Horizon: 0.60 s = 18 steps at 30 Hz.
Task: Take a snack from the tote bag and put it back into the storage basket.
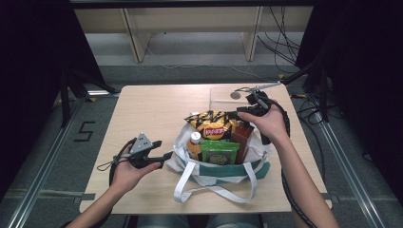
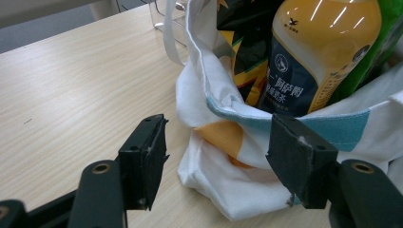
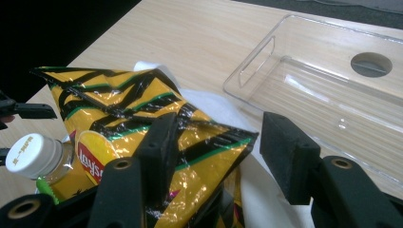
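A white tote bag (image 1: 214,175) with a teal band stands on the wooden table (image 1: 147,114). In it are a yellow Lay's chip bag (image 1: 211,122), an orange drink bottle (image 1: 194,145), a green packet (image 1: 219,152) and a brown box (image 1: 242,135). My right gripper (image 1: 236,114) sits at the chip bag's top corner (image 3: 142,109). Its jaws stand apart around that corner (image 3: 216,142), and the far pad is off the foil. My left gripper (image 1: 166,155) is open at the tote's left side, with white cloth (image 2: 223,185) between its jaws (image 2: 216,156). The bottle (image 2: 323,47) rises just behind.
A clear plastic bin (image 1: 223,97) lies behind the tote, close to my right gripper, with a round hole showing through its bottom (image 3: 370,64). The tote's straps (image 1: 190,190) loop toward the table's front edge. Bare tabletop stretches to the left and far left.
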Motion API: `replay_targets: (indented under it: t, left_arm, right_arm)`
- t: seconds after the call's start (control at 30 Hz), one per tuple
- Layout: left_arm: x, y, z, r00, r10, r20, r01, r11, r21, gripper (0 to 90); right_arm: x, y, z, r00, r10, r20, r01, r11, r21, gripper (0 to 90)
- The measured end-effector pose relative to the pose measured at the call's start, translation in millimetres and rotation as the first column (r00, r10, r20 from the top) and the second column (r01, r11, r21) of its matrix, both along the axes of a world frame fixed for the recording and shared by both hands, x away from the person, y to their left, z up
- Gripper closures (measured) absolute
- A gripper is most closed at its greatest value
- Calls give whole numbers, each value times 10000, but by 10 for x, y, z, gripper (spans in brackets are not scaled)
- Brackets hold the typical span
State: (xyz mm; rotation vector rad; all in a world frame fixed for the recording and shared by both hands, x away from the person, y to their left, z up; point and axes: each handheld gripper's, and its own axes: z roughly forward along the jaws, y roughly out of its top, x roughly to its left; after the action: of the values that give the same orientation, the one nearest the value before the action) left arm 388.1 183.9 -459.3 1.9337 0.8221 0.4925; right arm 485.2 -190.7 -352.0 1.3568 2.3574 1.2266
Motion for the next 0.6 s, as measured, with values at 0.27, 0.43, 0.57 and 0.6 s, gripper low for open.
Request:
replay_targets:
  t: [0.27, 0.43, 0.57, 0.6]
  left_arm:
    - [3, -7, -13, 9999, -71, -73, 71, 10000, 10, 374]
    - [5, -9, -15, 10000, -31, -84, 32, 10000, 31, 374]
    - [0, -17, -14, 10000, -49, -79, 49, 10000, 77, 374]
    - [0, -17, -14, 10000, -49, -79, 49, 10000, 77, 374]
  right_arm:
    - [40, 50, -26, 9988, 357, -327, -358, 9994, -16, 562]
    - [34, 16, -4, 9997, 212, 139, -209, 9996, -190, 753]
    - [14, 5, 18, 9979, 626, 177, -608, 9942, -887, 888]
    - [5, 16, 14, 9982, 518, 317, -484, 9940, -976, 893]
